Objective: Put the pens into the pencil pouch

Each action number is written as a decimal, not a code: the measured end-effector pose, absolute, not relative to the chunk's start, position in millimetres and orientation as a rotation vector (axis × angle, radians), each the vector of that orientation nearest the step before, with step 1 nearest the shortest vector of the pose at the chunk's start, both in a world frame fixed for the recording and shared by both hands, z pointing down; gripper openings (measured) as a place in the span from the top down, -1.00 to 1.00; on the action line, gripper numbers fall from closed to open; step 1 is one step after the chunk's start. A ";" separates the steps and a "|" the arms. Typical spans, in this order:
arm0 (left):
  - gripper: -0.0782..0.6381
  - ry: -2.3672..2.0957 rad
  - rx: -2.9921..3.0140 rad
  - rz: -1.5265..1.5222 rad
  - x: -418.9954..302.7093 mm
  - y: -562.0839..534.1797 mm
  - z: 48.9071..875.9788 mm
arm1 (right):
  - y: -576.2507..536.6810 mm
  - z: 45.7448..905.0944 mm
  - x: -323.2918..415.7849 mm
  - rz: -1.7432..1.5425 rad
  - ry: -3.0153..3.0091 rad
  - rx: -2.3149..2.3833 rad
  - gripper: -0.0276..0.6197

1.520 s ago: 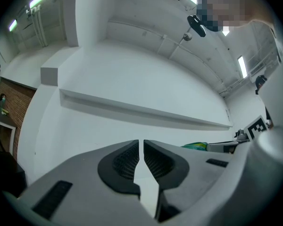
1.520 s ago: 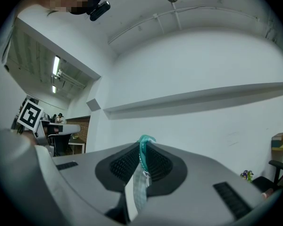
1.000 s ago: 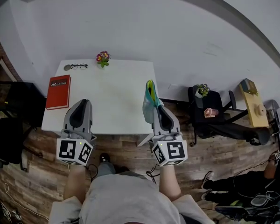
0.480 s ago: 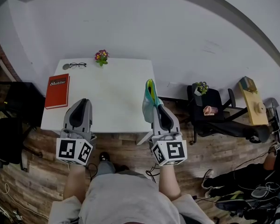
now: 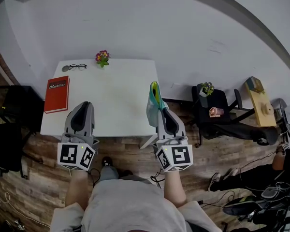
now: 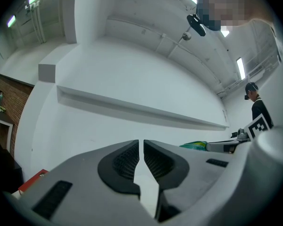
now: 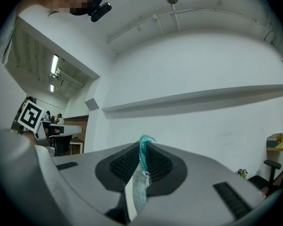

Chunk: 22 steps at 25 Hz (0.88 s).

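The white table (image 5: 111,95) is lying below and ahead of both tools, and no pens are showing on it. The pencil pouch (image 5: 154,99) is sticking out ahead of the right gripper (image 7: 142,157), which is clamping its zip edge. Being soft, light fabric, it is probably sagging, so pinching the opposite rim should hold it open. The left gripper (image 6: 141,150), alongside, is carrying nothing, its jaws standing a slit apart.

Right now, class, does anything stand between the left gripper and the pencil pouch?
Nothing visible does. Only table surface shows between the left gripper and the pencil pouch, which is clamped in the right gripper.
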<state>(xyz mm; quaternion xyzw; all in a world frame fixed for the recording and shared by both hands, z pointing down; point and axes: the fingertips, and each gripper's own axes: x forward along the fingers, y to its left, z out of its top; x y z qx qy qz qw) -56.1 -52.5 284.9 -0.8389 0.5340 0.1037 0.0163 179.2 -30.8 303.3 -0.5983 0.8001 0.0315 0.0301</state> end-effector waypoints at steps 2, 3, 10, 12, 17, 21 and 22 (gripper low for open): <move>0.64 1.658 -2.613 0.322 -55.4 -54.5 284.8 | -32.1 302.8 180.0 0.098 2.464 -1.851 0.74; 0.64 1.657 -2.614 0.322 -55.3 -55.5 284.6 | -32.8 302.4 180.1 0.098 2.462 -1.853 0.74; 0.64 1.647 -2.620 0.323 -53.6 -65.1 282.5 | -41.0 300.0 179.9 0.106 2.467 -1.858 0.74; 0.64 1.646 -2.620 0.323 -53.5 -65.9 282.8 | -41.6 301.0 180.0 0.103 2.466 -1.858 0.74; 0.64 1.652 -2.614 0.322 -56.3 -67.7 283.5 | -44.1 301.3 177.3 0.113 2.473 -1.852 0.74; 0.64 1.660 -2.607 0.319 -58.0 -68.4 283.8 | -46.1 301.4 177.3 0.111 2.467 -1.854 0.74; 0.64 1.662 -2.606 0.319 -58.7 -69.0 283.9 | -46.9 301.5 176.8 0.111 2.467 -1.853 0.74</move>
